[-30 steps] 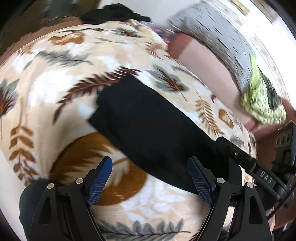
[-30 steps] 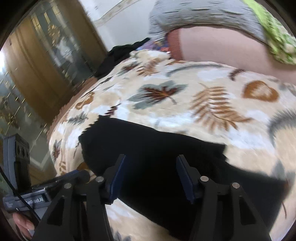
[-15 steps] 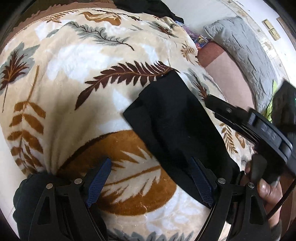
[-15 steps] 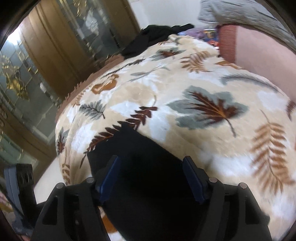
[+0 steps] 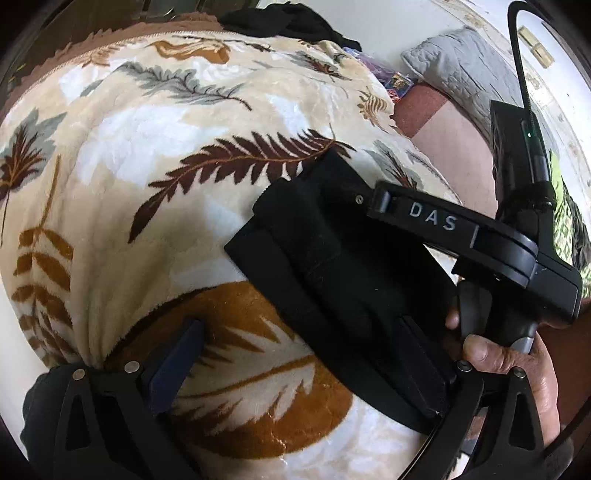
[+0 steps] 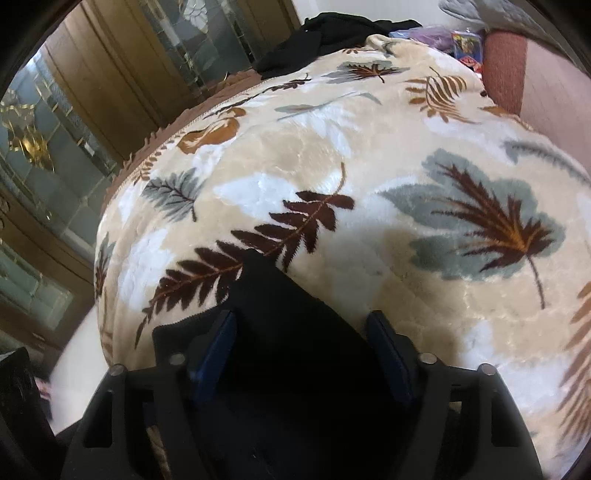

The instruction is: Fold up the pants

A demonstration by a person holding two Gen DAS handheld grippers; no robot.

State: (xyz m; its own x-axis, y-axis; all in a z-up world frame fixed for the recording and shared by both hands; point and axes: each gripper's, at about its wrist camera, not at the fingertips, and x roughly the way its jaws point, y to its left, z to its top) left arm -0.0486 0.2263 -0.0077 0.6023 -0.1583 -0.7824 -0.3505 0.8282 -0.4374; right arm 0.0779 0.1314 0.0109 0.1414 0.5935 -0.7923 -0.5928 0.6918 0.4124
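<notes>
Black pants (image 5: 332, 266), folded into a long band, lie on a cream leaf-print blanket (image 5: 147, 147). My left gripper (image 5: 299, 354) hovers at their near end, its jaws opening wide. One of its fingers (image 5: 417, 354) is over the black cloth and the other is over the blanket. My right gripper (image 6: 301, 347) straddles the far end of the pants (image 6: 280, 317). Its jaws are closing with the cloth between them, and I see no pad pressing on it. A hand (image 5: 498, 354) holds that gripper's handle.
A heap of dark clothes (image 5: 280, 22) lies at the blanket's far edge. A grey pillow (image 5: 454, 70), a reddish sheet (image 5: 454, 140) and a green patterned cloth (image 5: 565, 206) are to the right. A wooden cabinet with glass doors (image 6: 74, 110) stands beyond the bed's left side.
My right gripper has swung along the pants to their far end and come down over it. My left gripper has sunk closer to the near end, with its jaws a little wider.
</notes>
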